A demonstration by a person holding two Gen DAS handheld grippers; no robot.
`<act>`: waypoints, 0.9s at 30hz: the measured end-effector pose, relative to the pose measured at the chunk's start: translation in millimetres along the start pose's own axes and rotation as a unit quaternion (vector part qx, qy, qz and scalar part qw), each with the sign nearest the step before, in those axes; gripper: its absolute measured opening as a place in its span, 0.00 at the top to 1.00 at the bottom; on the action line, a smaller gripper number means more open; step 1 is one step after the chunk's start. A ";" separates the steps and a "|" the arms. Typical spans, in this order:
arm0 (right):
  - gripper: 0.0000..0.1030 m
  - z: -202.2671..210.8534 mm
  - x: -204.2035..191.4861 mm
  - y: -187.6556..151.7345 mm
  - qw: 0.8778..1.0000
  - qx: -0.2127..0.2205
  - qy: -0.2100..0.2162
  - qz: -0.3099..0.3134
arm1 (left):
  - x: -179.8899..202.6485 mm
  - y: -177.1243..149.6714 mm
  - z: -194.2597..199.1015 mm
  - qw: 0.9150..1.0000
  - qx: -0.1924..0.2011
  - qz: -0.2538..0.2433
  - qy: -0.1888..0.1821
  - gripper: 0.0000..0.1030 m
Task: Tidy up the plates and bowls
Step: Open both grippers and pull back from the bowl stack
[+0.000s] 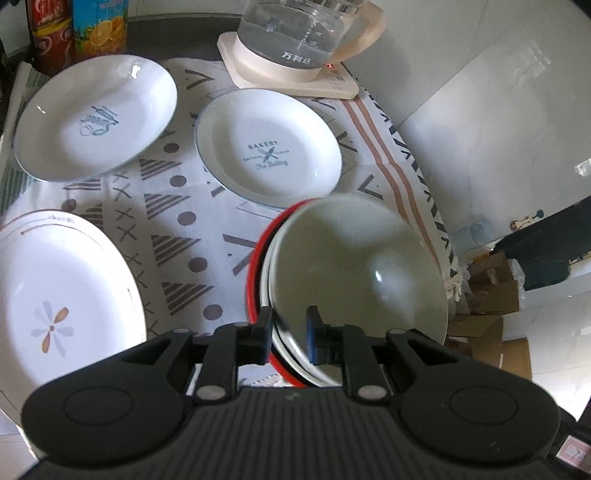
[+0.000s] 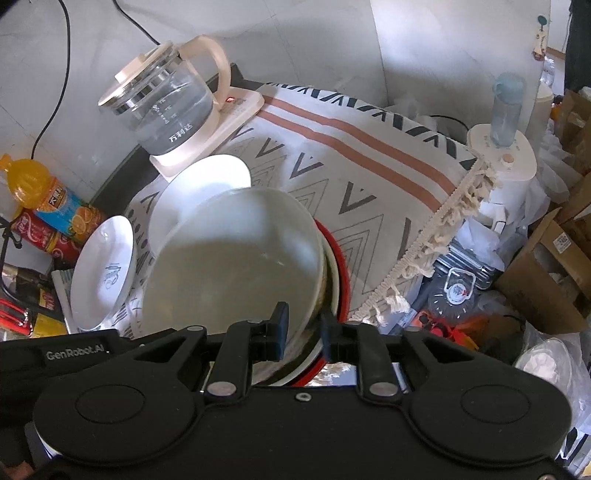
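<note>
**Both grippers on the bowl stack, near right edge of the tablecloth**

Count: three plates – BAKERY plate (image 1: 269, 149) mid-cloth, script-logo plate (image 1: 96, 117) toward the far left corner, flower plate (image 1: 59, 295) at the near left edge. Two nested bowls: pale bowl (image 1: 360, 273) sitting tilted inside a red-rimmed bowl (image 1: 255, 280). One glass kettle (image 1: 295, 33) on its base at the far edge, two drink bottles (image 1: 74, 33) at the far left.

Left gripper (image 1: 289, 334): narrow gap, fingers straddle the pale bowl's near rim, one inside, one outside; contact looks made.

Right gripper (image 2: 303, 334): same narrow gap, pinching the pale bowl's (image 2: 236, 266) rim on its right side, red rim just outside.

Tablecloth (image 1: 177, 229) carries everything.
</note>
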State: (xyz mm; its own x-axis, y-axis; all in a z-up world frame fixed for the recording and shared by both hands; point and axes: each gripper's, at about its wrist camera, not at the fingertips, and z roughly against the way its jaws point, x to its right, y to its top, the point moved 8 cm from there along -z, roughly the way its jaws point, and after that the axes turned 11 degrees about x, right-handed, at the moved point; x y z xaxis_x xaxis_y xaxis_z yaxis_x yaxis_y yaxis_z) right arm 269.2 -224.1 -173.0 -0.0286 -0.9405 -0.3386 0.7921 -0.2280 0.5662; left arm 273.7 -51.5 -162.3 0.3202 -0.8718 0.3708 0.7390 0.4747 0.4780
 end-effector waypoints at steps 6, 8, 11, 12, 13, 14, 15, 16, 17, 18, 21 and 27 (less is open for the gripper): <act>0.73 11.0 1.7 5.4 1.000 0.016 0.006 -0.004 | -2.5 5.6 4.0 1.000 0.007 0.004 -0.006 0.85; 0.81 14.5 3.5 6.3 1.000 0.022 0.005 -0.007 | -3.8 6.8 6.3 1.000 0.009 0.006 -0.007 0.85; 0.93 13.8 10.4 5.3 1.000 0.028 -0.004 -0.013 | -5.2 7.2 9.7 1.000 0.010 0.005 -0.010 0.85; 0.93 13.1 12.1 3.9 0.999 0.028 -0.002 -0.019 | -5.7 7.1 11.0 1.000 0.010 0.004 -0.012 0.85; 0.93 12.3 12.8 2.8 0.999 0.028 -0.004 -0.020 | -6.5 6.9 12.9 1.000 0.011 0.004 -0.014 0.85; 0.93 11.7 12.7 2.1 0.999 0.027 -0.006 -0.019 | -7.3 6.7 14.6 1.000 0.011 0.004 -0.016 0.85; 0.93 11.2 12.0 1.0 0.999 0.028 -0.008 -0.016 | -8.2 6.3 16.5 1.000 0.011 0.004 -0.017 0.83; 0.93 10.9 11.4 0.1 0.999 0.028 -0.011 -0.013 | -9.4 5.9 19.0 1.000 0.010 0.003 -0.018 0.82; 0.93 11.0 10.9 -0.4 0.999 0.026 -0.013 -0.012 | -10.5 5.3 21.2 1.000 0.010 0.001 -0.018 0.79; 0.89 11.9 10.4 -0.8 1.000 0.023 -0.016 -0.012 | -12.0 5.3 24.4 1.000 0.012 -0.002 -0.018 0.76; 0.76 20.7 6.0 0.2 0.999 0.029 -0.016 -0.005 | -17.5 5.8 34.2 1.000 0.018 -0.007 -0.018 0.62; 0.40 42.0 -16.3 1.7 0.998 0.050 0.016 0.027 | -35.7 6.2 58.2 0.999 0.042 -0.026 -0.008 0.33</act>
State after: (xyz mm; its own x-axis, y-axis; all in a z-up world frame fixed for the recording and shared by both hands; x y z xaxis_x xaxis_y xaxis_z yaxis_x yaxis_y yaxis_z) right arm 245.5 -219.8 -135.0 0.0336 -0.9440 -0.3283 0.7271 -0.2023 0.6561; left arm 232.4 -10.4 -126.3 0.2724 -0.8941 0.3555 0.7018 0.4374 0.5623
